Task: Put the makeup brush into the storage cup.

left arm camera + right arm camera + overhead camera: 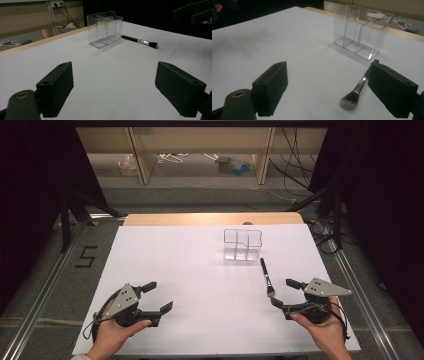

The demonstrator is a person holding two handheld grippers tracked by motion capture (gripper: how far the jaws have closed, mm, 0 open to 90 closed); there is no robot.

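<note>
Both grippers are held low over the white table, jaws spread apart, nothing clamped: left gripper, right gripper. A makeup brush lies flat just beside the right gripper, near a clear divided organizer.

A white-covered wooden worktop stands on grey carpet floor; beige wooden shelving with loose cables lines the far, dimly lit wall.

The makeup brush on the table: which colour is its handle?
Black, with a silver ferrule; the makeup brush shows this best in the left gripper view.
</note>
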